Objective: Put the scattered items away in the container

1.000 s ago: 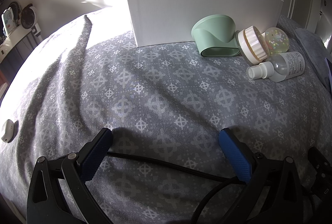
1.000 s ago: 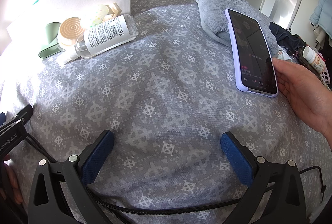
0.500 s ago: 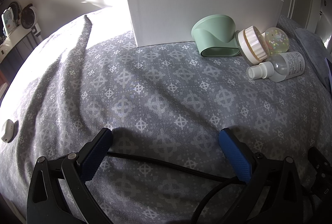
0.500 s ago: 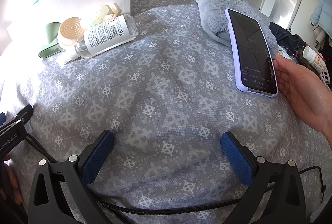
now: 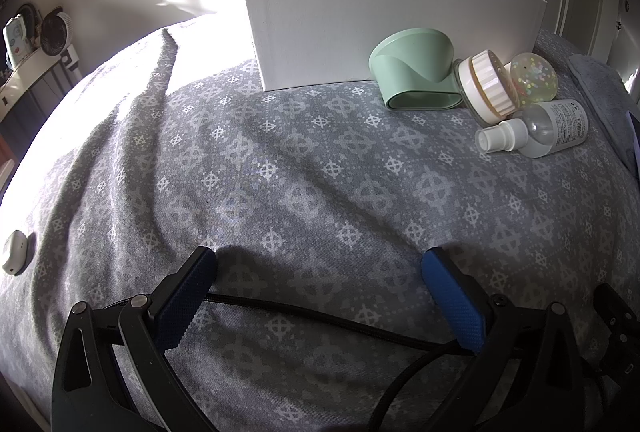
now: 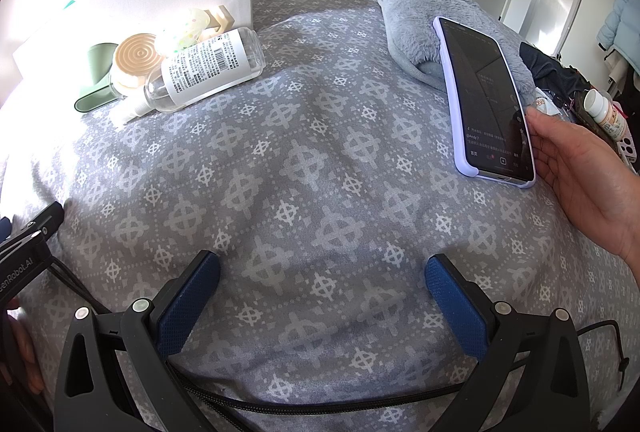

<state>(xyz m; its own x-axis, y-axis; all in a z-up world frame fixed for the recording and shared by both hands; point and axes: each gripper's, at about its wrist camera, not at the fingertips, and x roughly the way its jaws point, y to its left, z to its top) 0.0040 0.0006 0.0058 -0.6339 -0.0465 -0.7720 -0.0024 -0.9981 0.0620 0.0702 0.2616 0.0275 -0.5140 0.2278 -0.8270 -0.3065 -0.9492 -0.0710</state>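
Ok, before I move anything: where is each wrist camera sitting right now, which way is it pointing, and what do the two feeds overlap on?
Left wrist: low over the bedspread, facing the white box; the open left gripper shows.
Right wrist: low, facing the phone with a bare hand beside it; the open right gripper shows.
Shared: the spray bottle, green holder, round jar and speckled ball by the box.

only "enrobot.ai" reads, on the left gripper.
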